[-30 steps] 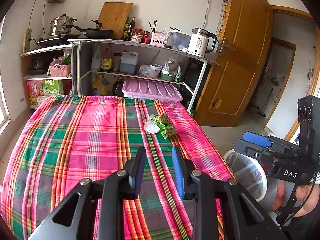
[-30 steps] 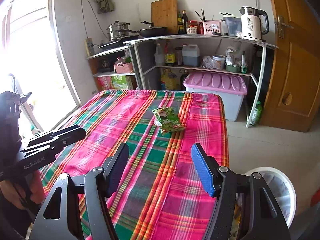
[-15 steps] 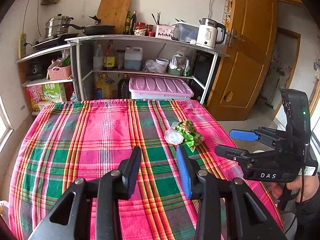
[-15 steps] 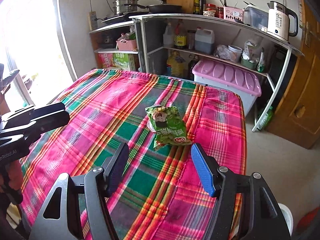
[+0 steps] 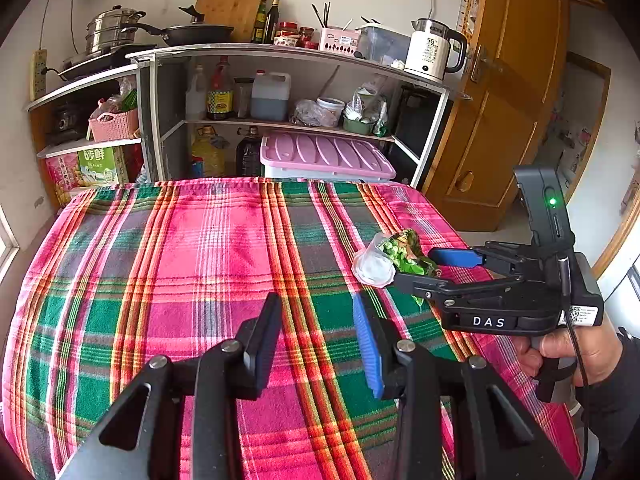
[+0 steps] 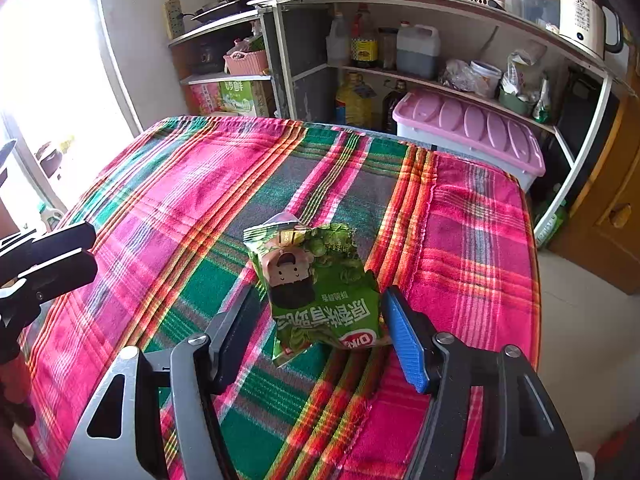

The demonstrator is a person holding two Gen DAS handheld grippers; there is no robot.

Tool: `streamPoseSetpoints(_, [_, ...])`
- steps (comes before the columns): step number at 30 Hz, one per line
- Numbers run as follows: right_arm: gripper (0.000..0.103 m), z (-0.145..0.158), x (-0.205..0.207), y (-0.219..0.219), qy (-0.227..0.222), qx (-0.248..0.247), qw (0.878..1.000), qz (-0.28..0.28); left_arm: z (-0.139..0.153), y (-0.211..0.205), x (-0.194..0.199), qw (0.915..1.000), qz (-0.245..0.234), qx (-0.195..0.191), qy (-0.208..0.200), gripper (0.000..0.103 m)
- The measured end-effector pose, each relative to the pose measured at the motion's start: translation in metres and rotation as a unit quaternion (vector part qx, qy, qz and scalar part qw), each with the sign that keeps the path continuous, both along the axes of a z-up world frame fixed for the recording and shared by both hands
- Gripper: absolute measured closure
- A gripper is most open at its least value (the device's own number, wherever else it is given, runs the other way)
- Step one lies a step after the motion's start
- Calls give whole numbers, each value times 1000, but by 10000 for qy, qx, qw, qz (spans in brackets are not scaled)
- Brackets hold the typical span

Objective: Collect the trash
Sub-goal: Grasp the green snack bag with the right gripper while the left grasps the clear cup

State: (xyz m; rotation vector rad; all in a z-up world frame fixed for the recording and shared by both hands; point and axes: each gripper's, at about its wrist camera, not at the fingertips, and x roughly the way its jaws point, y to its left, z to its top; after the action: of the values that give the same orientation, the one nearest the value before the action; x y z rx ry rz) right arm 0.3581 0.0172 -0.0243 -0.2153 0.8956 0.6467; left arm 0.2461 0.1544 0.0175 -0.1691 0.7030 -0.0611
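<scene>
Tablecloth (image 6: 160, 216); cup (image 5: 374, 266) behind wrapper (image 6: 320, 288)

A crumpled green snack bag (image 6: 320, 292) lay flat on the plaid-covered desk (image 6: 192, 200), near its right side, its printed face up, showing a cartoon face and a red logo. A clear plastic cup (image 5: 372, 266) lay tipped on its side, touching the bag.

In the right wrist view, the clear plastic cup (image 6: 285, 218) beyond the jaws is almost wholly hidden behind the green snack bag (image 6: 320, 292); only a sliver of rim shows. Left of those jaws, the left gripper (image 6: 86, 252) is cut off by the frame edge.
</scene>
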Motion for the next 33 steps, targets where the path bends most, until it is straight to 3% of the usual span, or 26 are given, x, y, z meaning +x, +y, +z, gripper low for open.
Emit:
streamPoseSetpoints(8, [76,3,1,-16,66,149,9997,-165,-2,-13,27,9998,-172,20,-23,59])
streamPoseSetpoints(16, [76,16,-8,-47,28,407,9983,-417,-5,-43,60,9992,-392,79,-30,53])
streamPoseSetpoints(21, [76,18,-15,-64,61,503,9975,-492,-14,-65,86,9981,-432,442,36,53])
streamPoseSetpoints(25, [76,20,-17,-77,103,608,9967,-527,-24,-74,104,9976,-407,500,233,53])
streamPoseSetpoints(27, [76,19,-17,-82,145,672,9961,-545,-29,-76,108,9975,-397,497,295,58])
streamPoseSetpoints(29, [76,19,-17,-86,112,665,9961,-574,-33,-78,112,9973,-404,485,367,72])
streamPoseSetpoints(33, [76,18,-19,-92,101,717,9954,-626,-33,-84,109,9972,-438,510,331,73])
